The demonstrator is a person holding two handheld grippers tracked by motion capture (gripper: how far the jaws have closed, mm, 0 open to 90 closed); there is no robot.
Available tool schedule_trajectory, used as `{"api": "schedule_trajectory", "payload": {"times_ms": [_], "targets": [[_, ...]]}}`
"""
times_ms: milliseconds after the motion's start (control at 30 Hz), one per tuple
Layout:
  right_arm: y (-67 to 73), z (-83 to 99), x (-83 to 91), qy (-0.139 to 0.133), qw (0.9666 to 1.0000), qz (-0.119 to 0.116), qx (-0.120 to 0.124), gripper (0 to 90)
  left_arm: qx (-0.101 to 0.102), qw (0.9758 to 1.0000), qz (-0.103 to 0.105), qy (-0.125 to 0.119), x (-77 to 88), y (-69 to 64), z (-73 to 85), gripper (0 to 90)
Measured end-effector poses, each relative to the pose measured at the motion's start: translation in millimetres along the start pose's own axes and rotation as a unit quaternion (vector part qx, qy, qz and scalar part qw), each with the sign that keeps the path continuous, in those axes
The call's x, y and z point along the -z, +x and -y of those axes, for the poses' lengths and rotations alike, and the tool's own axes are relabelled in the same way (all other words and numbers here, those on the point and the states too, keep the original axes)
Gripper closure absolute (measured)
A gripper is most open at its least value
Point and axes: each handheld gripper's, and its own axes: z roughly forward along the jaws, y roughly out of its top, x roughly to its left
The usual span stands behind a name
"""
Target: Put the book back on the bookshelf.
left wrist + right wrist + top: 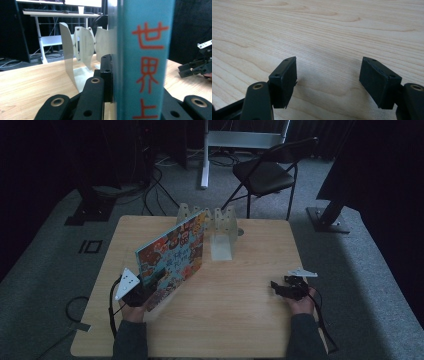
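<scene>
Dim room, pale wooden desk (240,285): the left gripper (150,289) clamps the stiff, thin, probably light picture book (172,255) by its lower corner, tilted before the bookends (220,227); right gripper (280,287) rests released.

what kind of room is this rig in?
Probably a lab or recording studio, not a home: black curtains around a bare wooden table, cables on grey carpet, a folding chair and a white stand behind it.
</scene>
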Motion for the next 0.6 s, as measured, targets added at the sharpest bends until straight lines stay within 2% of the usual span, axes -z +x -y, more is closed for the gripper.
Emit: {"api": "schedule_trajectory", "payload": {"times_ms": [600], "targets": [[0.0, 0.0, 0.0, 0.000, 1.0000, 0.000, 0.000, 29.9, 0.005, 0.9997, -0.023, 0.000, 7.5, 5.4, -1.0, 80.6]]}}
